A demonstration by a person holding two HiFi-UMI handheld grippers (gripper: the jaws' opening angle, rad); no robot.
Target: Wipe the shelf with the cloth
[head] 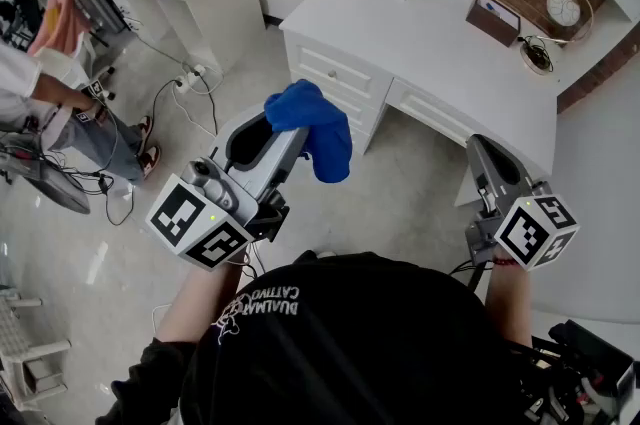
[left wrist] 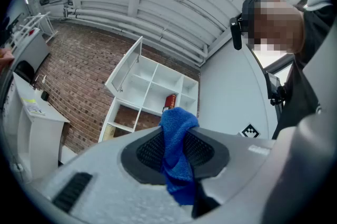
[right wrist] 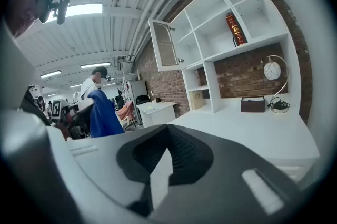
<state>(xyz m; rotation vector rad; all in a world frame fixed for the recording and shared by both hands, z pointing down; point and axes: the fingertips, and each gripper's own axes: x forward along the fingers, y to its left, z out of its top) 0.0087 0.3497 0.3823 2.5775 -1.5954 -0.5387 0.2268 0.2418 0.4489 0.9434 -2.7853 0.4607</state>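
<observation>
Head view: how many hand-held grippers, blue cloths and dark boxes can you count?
Hand-held grippers: 2, the left hand-held gripper and the right hand-held gripper
Blue cloths: 1, the blue cloth pinched in the left one
Dark boxes: 1, the dark box on the white desk
Total: 4

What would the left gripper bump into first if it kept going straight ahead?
Probably the white shelf unit, straight ahead beyond the blue cloth that the left gripper holds. Nothing shows in between, though depth is hard to judge.
</observation>
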